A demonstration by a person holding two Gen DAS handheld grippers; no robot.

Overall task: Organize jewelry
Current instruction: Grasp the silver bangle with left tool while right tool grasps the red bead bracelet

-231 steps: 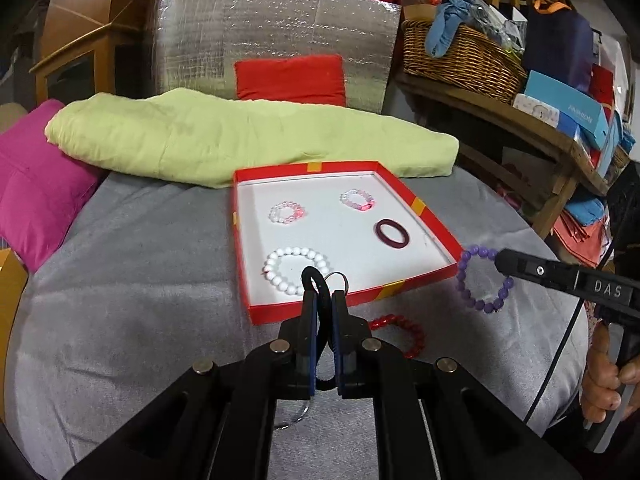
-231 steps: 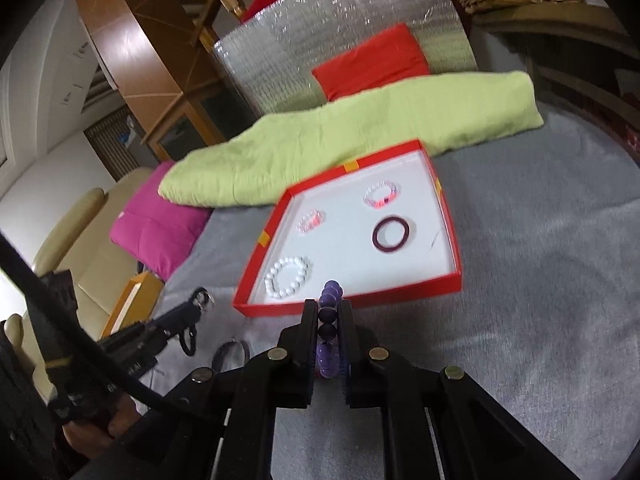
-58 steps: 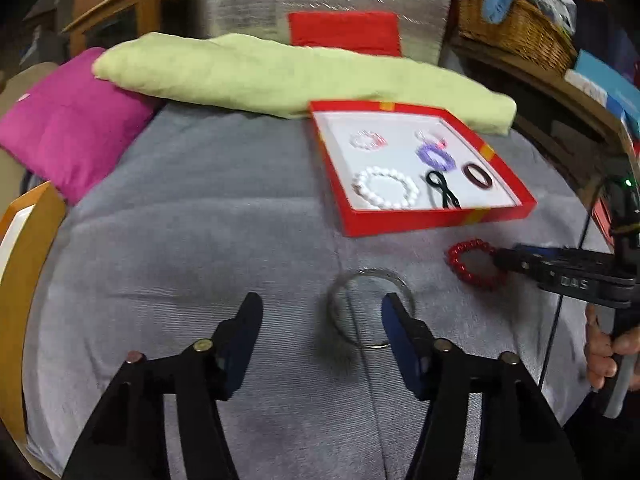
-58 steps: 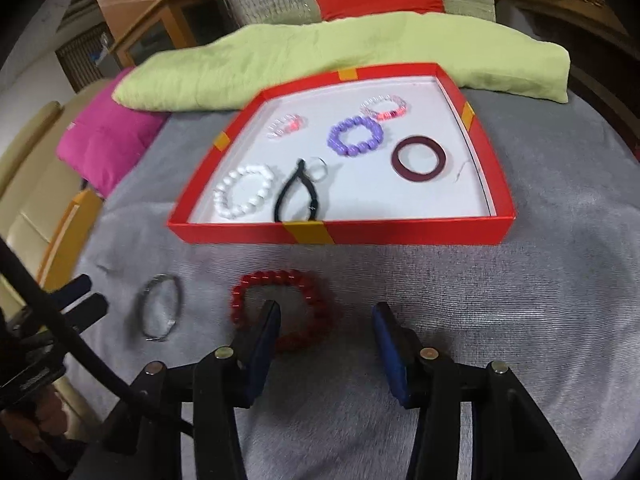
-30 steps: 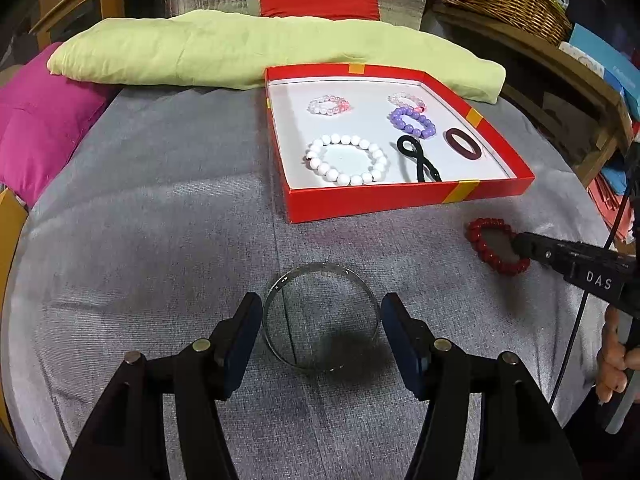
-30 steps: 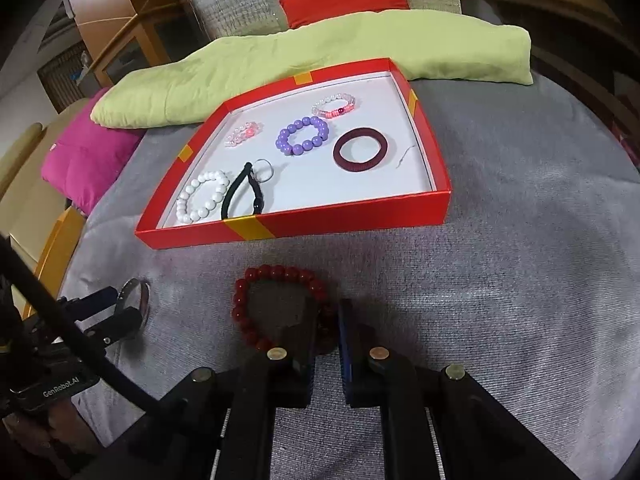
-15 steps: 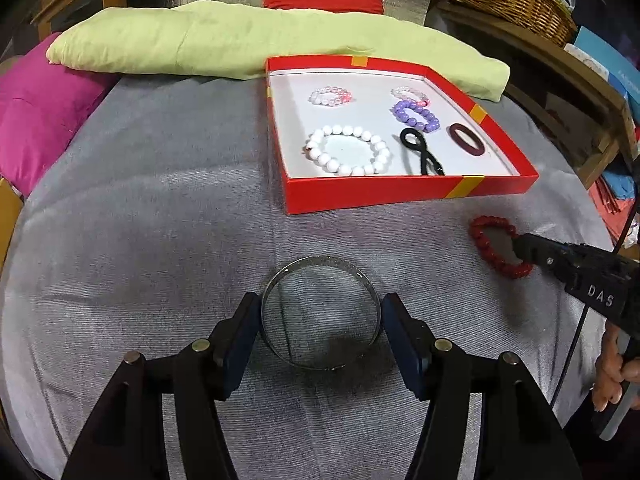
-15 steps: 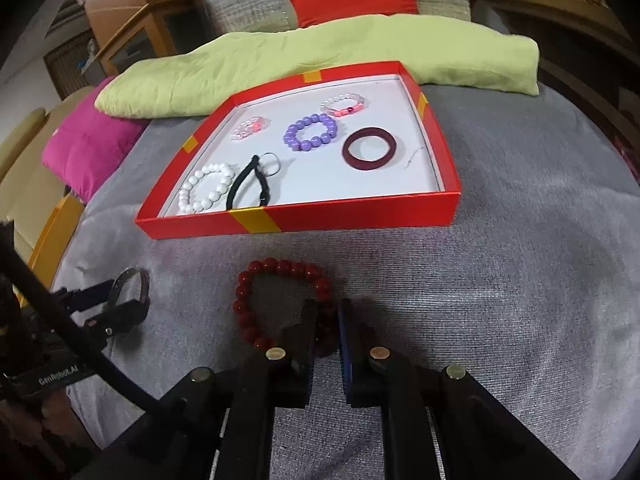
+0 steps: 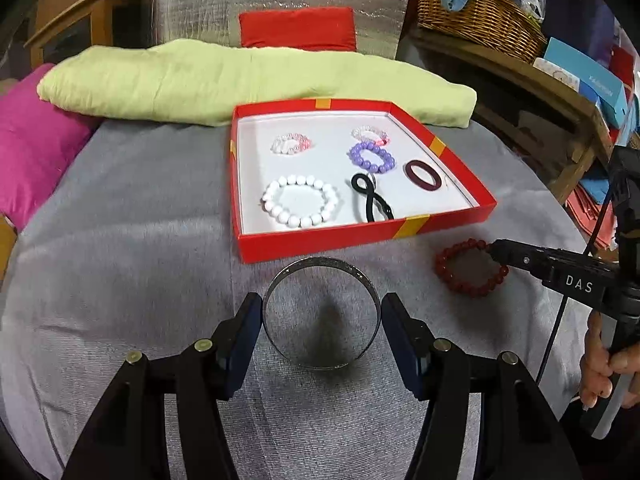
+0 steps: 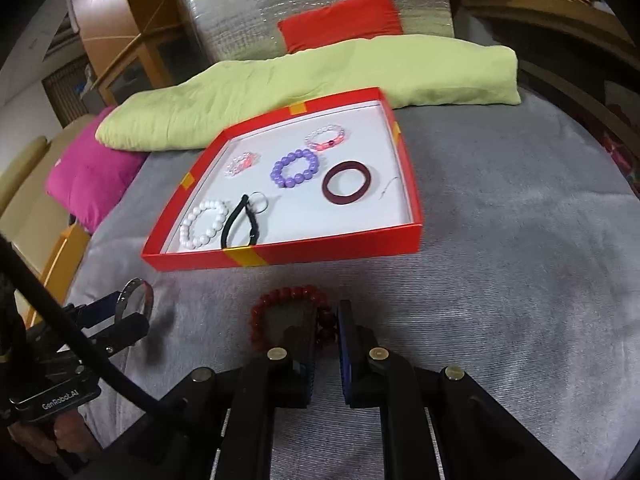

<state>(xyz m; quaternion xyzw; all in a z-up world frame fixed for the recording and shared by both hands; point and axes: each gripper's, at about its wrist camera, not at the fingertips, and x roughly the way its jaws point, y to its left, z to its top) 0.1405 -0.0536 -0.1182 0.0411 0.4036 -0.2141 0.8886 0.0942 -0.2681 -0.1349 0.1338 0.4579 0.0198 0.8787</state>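
A red tray point(image 9: 332, 243) point(image 10: 320, 250) on the grey cloth holds a white bead bracelet point(image 9: 300, 200), a purple bead bracelet point(image 9: 371, 156), a dark red bangle point(image 9: 423, 175), a black cord point(image 9: 370, 198) and two pink bracelets. My left gripper point(image 9: 321, 322) holds a silver bangle point(image 9: 321, 314) point(image 10: 136, 300) between its fingers, lifted off the cloth in front of the tray. My right gripper point(image 10: 326, 330) is shut on the right side of a red bead bracelet point(image 10: 290, 308) point(image 9: 470, 268) and lifts it slightly.
A lime green cushion point(image 9: 240, 80) lies behind the tray, a magenta pillow point(image 9: 28, 160) at the left. A wicker basket point(image 9: 480, 20) and boxes stand on a wooden shelf at the right. A silver panel with a red cushion point(image 9: 298, 28) is at the back.
My left gripper closed onto the silver bangle and raised it toward the tray. My right gripper shut on the red bead bracelet and started to lift it.
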